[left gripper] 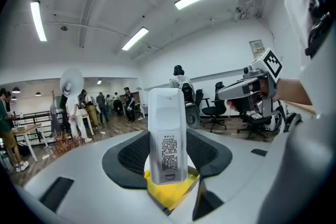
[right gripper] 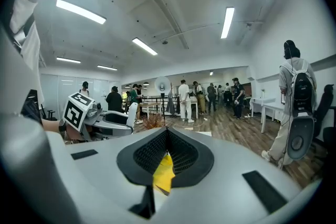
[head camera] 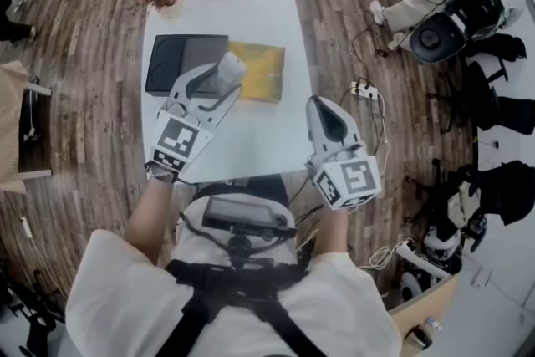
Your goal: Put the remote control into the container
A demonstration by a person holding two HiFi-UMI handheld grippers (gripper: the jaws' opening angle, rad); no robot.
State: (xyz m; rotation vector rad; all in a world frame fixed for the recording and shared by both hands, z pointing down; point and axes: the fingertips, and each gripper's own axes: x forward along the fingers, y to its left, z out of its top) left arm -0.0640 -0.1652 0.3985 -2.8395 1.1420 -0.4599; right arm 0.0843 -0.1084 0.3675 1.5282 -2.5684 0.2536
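Left tool (head camera: pixel 219 89), head view: clamped on the smooth white plastic remote control (head camera: pixel 229 69), held over the white counter (head camera: pixel 251 138), at the flat dark container's (head camera: pixel 185 63) right edge | left gripper view: textured black pads (left gripper: pixel 128 155) pinched only the remote's lower end, so it could pivot or slip | right gripper view: right tool (right gripper: pixel 167 152) closed, empty.

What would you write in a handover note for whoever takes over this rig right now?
Left gripper: shut on the white remote control, over the table.
Right gripper: shut, empty, near the table's right edge.
Black container: on the table just beyond the left gripper, beside a yellow sheet.
Done: remote gripped. Left: set it in the container, release.
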